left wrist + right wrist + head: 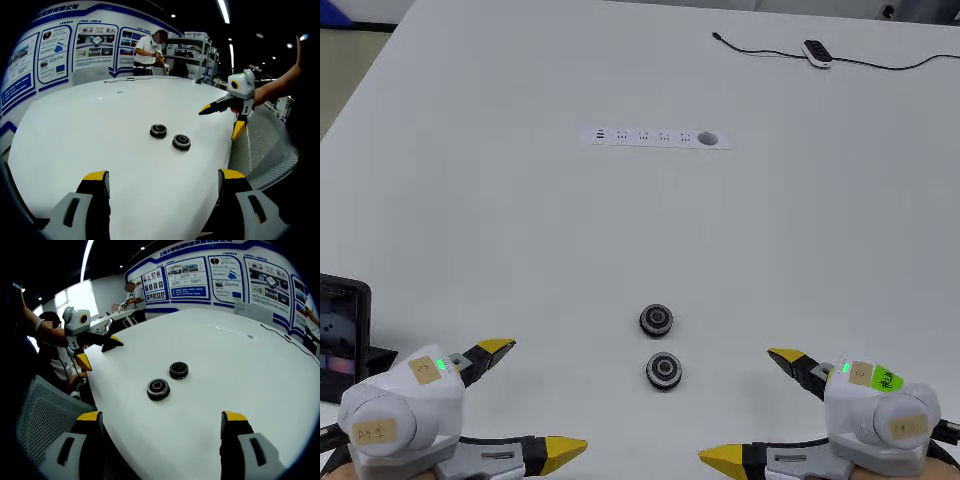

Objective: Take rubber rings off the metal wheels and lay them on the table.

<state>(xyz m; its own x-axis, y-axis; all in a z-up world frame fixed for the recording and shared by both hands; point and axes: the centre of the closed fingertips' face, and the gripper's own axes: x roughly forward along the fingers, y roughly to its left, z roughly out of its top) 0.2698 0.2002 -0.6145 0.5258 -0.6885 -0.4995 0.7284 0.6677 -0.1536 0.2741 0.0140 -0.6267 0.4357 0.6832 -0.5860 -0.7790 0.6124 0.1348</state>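
The 2 metal wheels lie just apart near the white table's front edge, bare tabletop all round, between the left gripper and right gripper, both with jaws spread wide and empty. Their dark rubber rings are hard to tell from the metal, and a dark device is cut off at the left. A socket strip lies far back; posters line the wall.

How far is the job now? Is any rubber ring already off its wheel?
Done: nothing yet. The far wheel and the near wheel lie on the table, each with its dark ring on, as far as I can tell. In hand: nothing. The left gripper and the right gripper are open, apart from the wheels. Left: both rings.
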